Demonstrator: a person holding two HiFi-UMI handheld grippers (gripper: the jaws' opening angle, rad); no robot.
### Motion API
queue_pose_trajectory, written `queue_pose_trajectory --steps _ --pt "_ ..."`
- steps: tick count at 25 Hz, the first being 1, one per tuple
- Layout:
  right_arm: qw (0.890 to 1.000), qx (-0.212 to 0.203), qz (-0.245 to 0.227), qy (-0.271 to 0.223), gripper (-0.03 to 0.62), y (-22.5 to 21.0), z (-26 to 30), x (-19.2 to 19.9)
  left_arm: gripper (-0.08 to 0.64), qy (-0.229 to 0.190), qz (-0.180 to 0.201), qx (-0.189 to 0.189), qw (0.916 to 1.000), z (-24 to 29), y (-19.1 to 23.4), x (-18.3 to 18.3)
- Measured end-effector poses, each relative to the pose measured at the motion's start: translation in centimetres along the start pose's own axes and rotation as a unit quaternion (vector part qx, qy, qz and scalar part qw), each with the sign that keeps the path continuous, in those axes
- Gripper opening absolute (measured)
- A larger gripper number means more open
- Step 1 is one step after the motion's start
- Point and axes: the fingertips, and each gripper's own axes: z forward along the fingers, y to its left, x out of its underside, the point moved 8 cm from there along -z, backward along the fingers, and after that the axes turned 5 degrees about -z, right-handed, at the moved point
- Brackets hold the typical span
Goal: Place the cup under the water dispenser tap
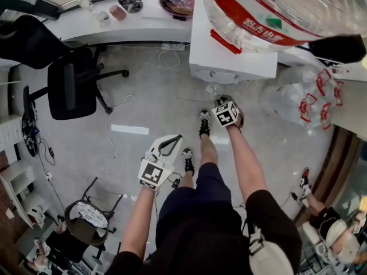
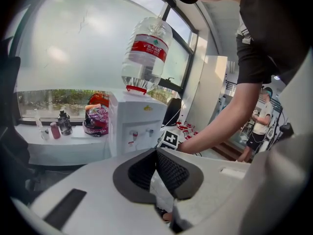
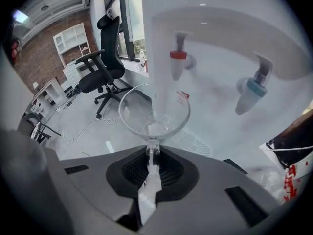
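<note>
Office, seen from above. Black swivel chair [image 1: 71, 87] upper left, desk [image 1: 149, 22] along top edge. Water dispenser [image 1: 223, 56] w/ bottle [image 1: 269, 10] top centre.

Head view looks steeply down; gripper views face water dispenser [image 2: 133, 124], right nearest.

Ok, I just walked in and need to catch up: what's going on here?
A person works a gripper in each hand. The right gripper is shut on the rim of a clear cup, holding it before the white water dispenser, near the red tap but not yet set down. The left gripper hangs back, shut and empty.
</note>
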Motion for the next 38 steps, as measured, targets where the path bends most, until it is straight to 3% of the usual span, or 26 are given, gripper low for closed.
queue_pose_trajectory --steps 12,31,38 --pt "0.999 0.029 0.010 0.023 0.009 -1.2 6.5 -0.9 0.000 0.005 -0.014 -0.011 0.9998 0.9 1.7 2.1" --pt "0.998 0.035 0.033 0.048 0.014 -3.5 9.6 -2.1 0.000 0.013 -0.029 -0.015 0.9994 1.9 2.4 3.5" --pt "0.998 0.036 0.030 0.044 0.106 -3.8 8.9 -2.0 0.000 0.009 -0.026 -0.012 0.9995 2.1 1.9 3.0"
